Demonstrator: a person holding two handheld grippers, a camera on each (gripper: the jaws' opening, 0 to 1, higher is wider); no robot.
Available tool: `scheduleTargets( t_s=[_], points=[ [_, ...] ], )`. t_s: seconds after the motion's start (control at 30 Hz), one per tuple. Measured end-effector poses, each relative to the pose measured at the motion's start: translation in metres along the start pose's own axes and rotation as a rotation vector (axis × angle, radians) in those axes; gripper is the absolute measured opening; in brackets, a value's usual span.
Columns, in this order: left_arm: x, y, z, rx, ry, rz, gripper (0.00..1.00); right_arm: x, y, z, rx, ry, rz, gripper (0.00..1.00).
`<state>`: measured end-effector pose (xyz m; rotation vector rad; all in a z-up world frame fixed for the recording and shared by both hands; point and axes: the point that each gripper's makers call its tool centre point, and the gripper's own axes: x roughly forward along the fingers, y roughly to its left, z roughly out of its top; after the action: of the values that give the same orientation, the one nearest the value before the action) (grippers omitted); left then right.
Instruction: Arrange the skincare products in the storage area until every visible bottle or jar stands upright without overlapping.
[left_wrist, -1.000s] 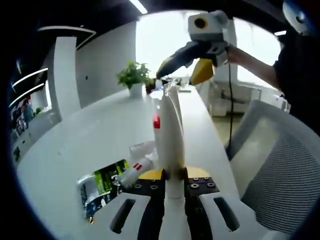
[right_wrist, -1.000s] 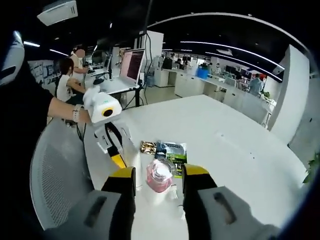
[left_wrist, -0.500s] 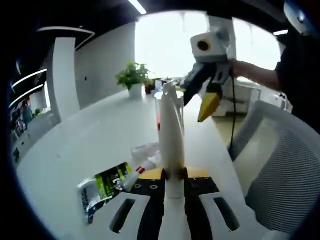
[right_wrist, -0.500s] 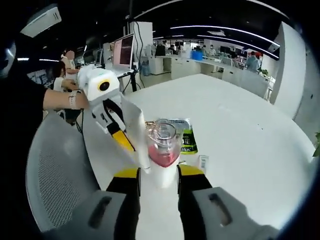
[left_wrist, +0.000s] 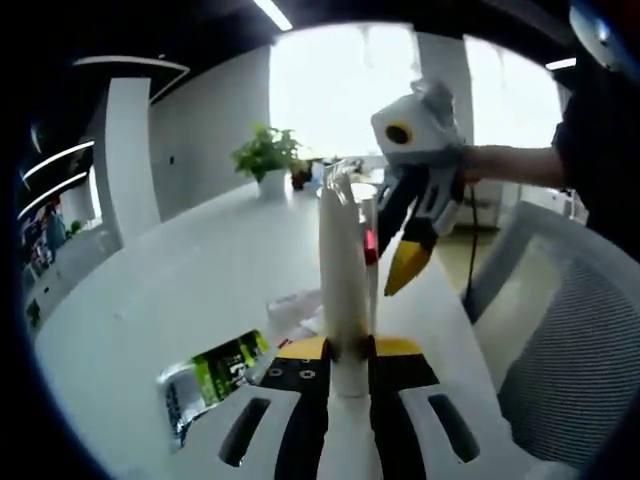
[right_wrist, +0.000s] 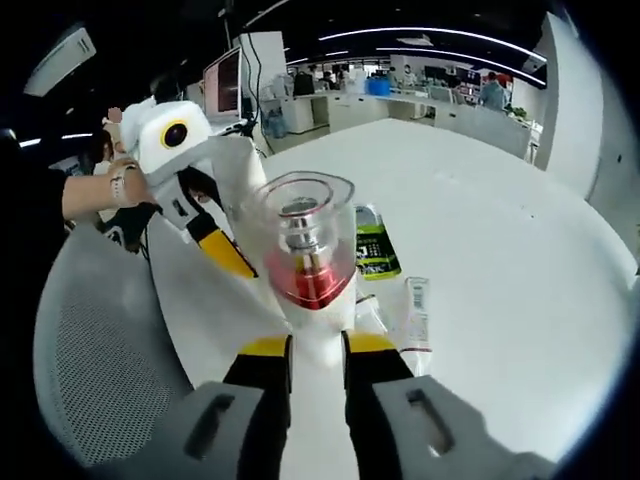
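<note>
My left gripper (left_wrist: 340, 350) is shut on a tall white tube (left_wrist: 340, 270) that rises straight up the middle of the left gripper view. Just behind it is a white bottle (right_wrist: 305, 250) with a clear cap and a red ring, and my right gripper (right_wrist: 318, 345) is shut on its body. In the left gripper view the bottle (left_wrist: 369, 240) peeks out beside the tube, with the right gripper (left_wrist: 405, 265) reaching in from the right. The left gripper (right_wrist: 225, 255) and its tube (right_wrist: 248, 185) appear at the left of the right gripper view.
A green sachet (left_wrist: 215, 370) (right_wrist: 375, 255) and a small white tube (right_wrist: 418, 300) lie flat on the white table (right_wrist: 500, 250). A mesh chair (left_wrist: 560, 350) stands close to the table edge. A potted plant (left_wrist: 265, 155) sits at the far end. People sit at desks behind.
My right gripper's jaws closed on the capped bottle, which now stands larger in its view. That gripper came down from the far side to beside the white tube.
</note>
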<state>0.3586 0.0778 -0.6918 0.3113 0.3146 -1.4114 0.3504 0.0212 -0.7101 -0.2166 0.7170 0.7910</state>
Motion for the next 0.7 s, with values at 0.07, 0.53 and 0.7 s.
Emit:
scheduleTargets(
  t_s=[0.07, 0.53, 0.7],
  points=[
    [0.0, 0.0, 0.0, 0.001, -0.001, -0.001, 0.09, 0.003, -0.002, -0.004, 0.009, 0.014, -0.003, 0.16],
    [0.002, 0.0, 0.001, 0.036, 0.0, -0.009, 0.11, 0.006, -0.003, -0.013, 0.076, 0.046, -0.02, 0.12],
    [0.002, 0.0, 0.001, 0.042, 0.005, -0.009, 0.12, 0.006, -0.002, -0.013, 0.079, 0.048, -0.021, 0.12]
  ],
)
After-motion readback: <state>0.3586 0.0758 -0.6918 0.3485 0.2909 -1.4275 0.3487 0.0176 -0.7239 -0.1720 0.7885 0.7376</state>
